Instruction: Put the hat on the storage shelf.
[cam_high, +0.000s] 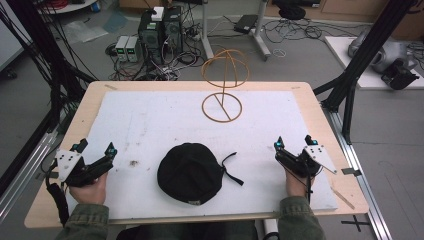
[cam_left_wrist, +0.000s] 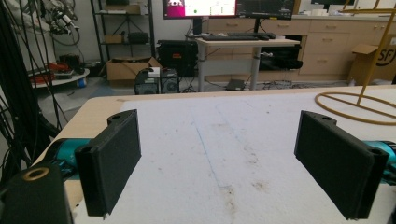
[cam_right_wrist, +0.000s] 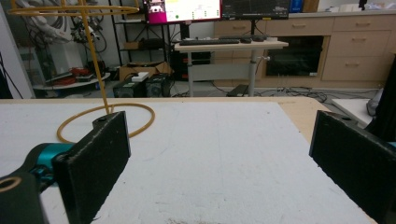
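A black cap (cam_high: 190, 172) with a loose strap lies on the white board (cam_high: 150, 120) near the front middle. A yellow wire hat stand (cam_high: 223, 85) with a ring base rises at the back middle; its ring base (cam_left_wrist: 359, 105) appears in the left gripper view, and the stand (cam_right_wrist: 100, 70) in the right gripper view. My left gripper (cam_high: 95, 148) rests at the front left, open, nothing between its jaws (cam_left_wrist: 217, 163). My right gripper (cam_high: 295, 143) rests at the front right, also open and empty (cam_right_wrist: 219, 163). The cap lies between the two grippers.
The white board lies on a wooden table (cam_high: 95, 92). Beyond the far edge, computer towers (cam_high: 160, 32), cables and desk legs stand on the floor. Black frame posts (cam_high: 370, 50) rise at the right, and cables hang at the left.
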